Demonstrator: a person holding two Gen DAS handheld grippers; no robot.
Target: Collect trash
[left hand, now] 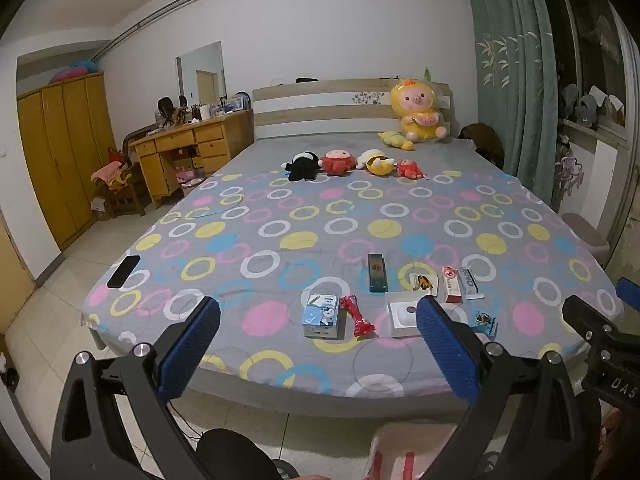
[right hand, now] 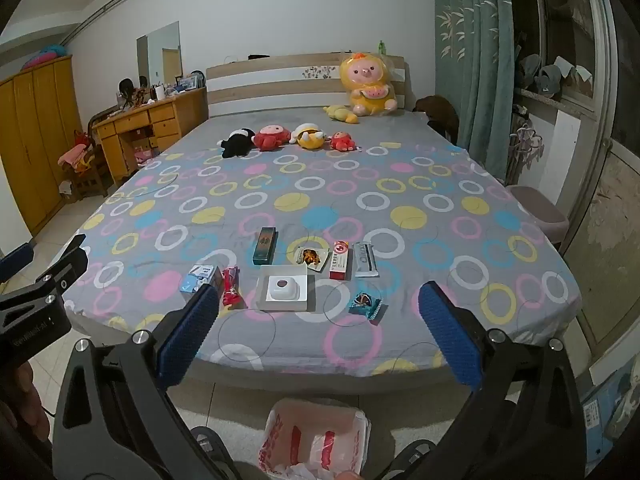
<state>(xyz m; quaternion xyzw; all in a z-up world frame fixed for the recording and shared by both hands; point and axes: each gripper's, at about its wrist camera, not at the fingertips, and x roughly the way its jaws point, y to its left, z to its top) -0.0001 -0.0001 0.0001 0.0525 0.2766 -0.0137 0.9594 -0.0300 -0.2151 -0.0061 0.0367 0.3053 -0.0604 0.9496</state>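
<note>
Several pieces of trash lie near the foot of the bed (right hand: 400,344): a blue-white carton (right hand: 198,278), a red wrapper (right hand: 231,286), an open white box (right hand: 284,288), a dark green box (right hand: 265,245), a snack packet (right hand: 312,258), a red-white box (right hand: 341,260), a silver sachet (right hand: 366,260) and a blue wrapper (right hand: 366,304). On the floor below stands a bin lined with a red-and-white bag (right hand: 316,440). My right gripper (right hand: 320,291) hovers open short of the bed's edge. My left gripper (left hand: 319,304) is open too, facing the carton (left hand: 322,316) and the red wrapper (left hand: 358,316).
A black phone (left hand: 124,271) lies at the bed's left edge. Plush toys (right hand: 272,136) sit toward the headboard. A wooden desk (left hand: 188,152) and wardrobe (left hand: 60,152) stand to the left, and a curtain (right hand: 476,60) and pink stool (right hand: 540,212) to the right.
</note>
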